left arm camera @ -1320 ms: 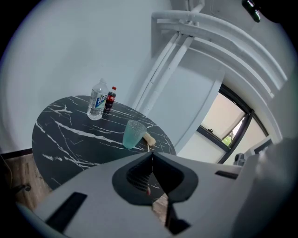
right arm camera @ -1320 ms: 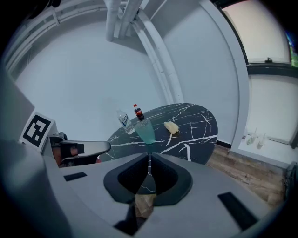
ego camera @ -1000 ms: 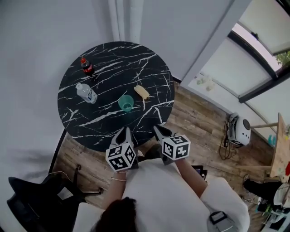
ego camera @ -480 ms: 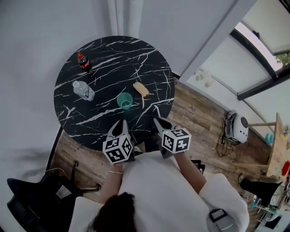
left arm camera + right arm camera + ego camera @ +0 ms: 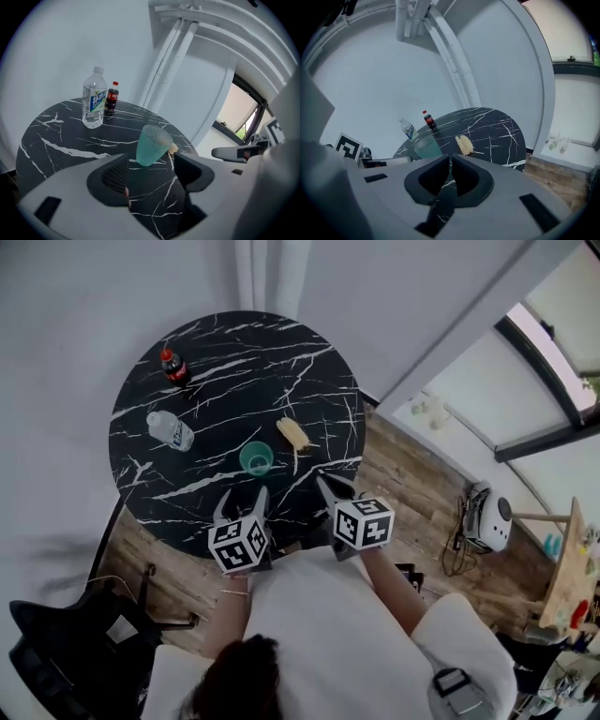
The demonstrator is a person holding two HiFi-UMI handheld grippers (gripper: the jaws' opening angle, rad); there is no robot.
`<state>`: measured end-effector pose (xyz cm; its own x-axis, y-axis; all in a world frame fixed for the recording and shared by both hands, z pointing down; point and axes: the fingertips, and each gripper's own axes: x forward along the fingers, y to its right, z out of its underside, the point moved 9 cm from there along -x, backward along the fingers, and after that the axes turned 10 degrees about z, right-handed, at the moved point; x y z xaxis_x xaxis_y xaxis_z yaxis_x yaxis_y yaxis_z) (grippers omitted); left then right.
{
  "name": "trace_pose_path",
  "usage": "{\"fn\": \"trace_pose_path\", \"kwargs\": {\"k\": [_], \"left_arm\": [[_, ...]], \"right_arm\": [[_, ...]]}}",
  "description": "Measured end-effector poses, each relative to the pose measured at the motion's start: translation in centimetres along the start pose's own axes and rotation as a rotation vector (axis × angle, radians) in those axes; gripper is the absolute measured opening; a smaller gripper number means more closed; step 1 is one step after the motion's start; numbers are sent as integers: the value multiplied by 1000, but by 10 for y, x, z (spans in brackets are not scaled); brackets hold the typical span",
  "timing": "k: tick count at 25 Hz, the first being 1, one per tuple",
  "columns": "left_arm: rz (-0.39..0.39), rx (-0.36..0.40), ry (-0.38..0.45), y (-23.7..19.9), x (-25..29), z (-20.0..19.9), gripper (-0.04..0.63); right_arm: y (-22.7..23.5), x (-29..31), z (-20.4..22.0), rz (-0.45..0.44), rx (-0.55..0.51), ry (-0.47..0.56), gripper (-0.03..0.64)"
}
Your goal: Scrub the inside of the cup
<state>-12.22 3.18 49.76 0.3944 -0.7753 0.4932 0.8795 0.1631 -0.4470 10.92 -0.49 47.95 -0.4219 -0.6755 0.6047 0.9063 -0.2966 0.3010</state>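
Observation:
A teal dimpled cup (image 5: 256, 459) stands upright near the middle of the round black marble table (image 5: 309, 381). A yellowish scrubber (image 5: 293, 434) lies just to its right. My left gripper (image 5: 241, 503) hovers over the table's near edge, short of the cup (image 5: 152, 145). Its jaws are opening, with nothing between them (image 5: 151, 165). My right gripper (image 5: 324, 483) is shut and empty beside it, also at the near edge. In the right gripper view, cup (image 5: 425, 146) and scrubber (image 5: 464, 144) lie beyond the closed jaws (image 5: 450, 158).
A clear water bottle (image 5: 171, 430) lies on the table's left side, and a small cola bottle (image 5: 174, 367) stands at its far left. A black chair (image 5: 66, 643) is on the wooden floor at the lower left. White walls stand behind the table.
The left gripper's jaws have parted from shut to wide apart. Both grippers stay near the table's front edge, and the right one stays shut.

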Motion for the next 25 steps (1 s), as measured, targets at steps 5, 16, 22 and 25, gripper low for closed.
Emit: {"fn": "trace_pose_path", "kwargs": {"k": [5, 16, 22, 25], "left_arm": [[-11, 36, -68, 0, 24, 8, 341], [-57, 65, -87, -4, 61, 13, 354], [-79, 102, -106, -11, 78, 9, 354], [-73, 108, -115, -12, 84, 6, 354]], "right_arm": [[14, 4, -6, 6, 4, -19, 38], [24, 2, 0, -62, -37, -50, 38], [35, -1, 1, -35, -33, -47, 38], [39, -1, 1, -27, -39, -55, 38]]}}
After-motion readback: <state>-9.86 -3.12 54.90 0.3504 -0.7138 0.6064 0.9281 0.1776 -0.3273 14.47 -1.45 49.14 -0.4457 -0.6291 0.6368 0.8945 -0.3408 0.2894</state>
